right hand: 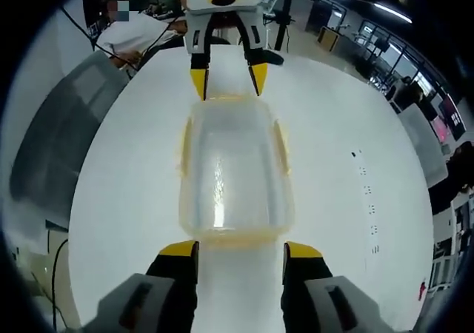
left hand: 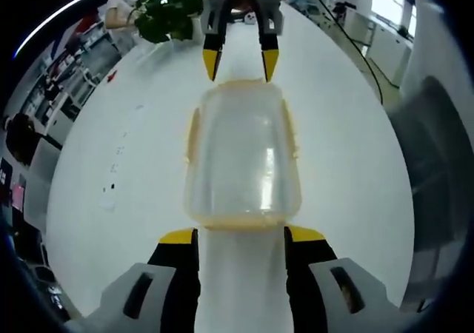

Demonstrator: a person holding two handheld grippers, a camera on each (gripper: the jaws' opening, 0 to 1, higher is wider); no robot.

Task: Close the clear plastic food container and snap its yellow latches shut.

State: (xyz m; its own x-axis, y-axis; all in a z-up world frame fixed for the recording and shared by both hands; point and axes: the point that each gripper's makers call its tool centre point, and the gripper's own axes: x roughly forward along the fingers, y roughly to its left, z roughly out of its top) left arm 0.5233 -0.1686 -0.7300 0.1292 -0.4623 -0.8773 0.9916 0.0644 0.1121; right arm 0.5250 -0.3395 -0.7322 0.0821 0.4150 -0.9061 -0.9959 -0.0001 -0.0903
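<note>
A clear plastic food container point(left hand: 243, 155) with its lid on lies on the white table point(left hand: 348, 170), between the two grippers, which face each other. Yellow latches point(left hand: 192, 133) run along its long sides and both ends; I cannot tell whether they are snapped down. My left gripper point(left hand: 241, 237) stands open at the near end, jaws spread about as wide as the box. The right gripper point(left hand: 240, 65) is open at the far end, tips just short of the lid. In the right gripper view the container point(right hand: 233, 170) lies between the right gripper point(right hand: 241, 250) and the left gripper point(right hand: 228, 81).
A green leafy plant point(left hand: 167, 11) stands at the table's far end, and a black cable point(left hand: 355, 48) runs along the right side. A grey chair back point(right hand: 63, 133) sits beside the table edge. A person in white point(right hand: 137, 29) is beyond the table.
</note>
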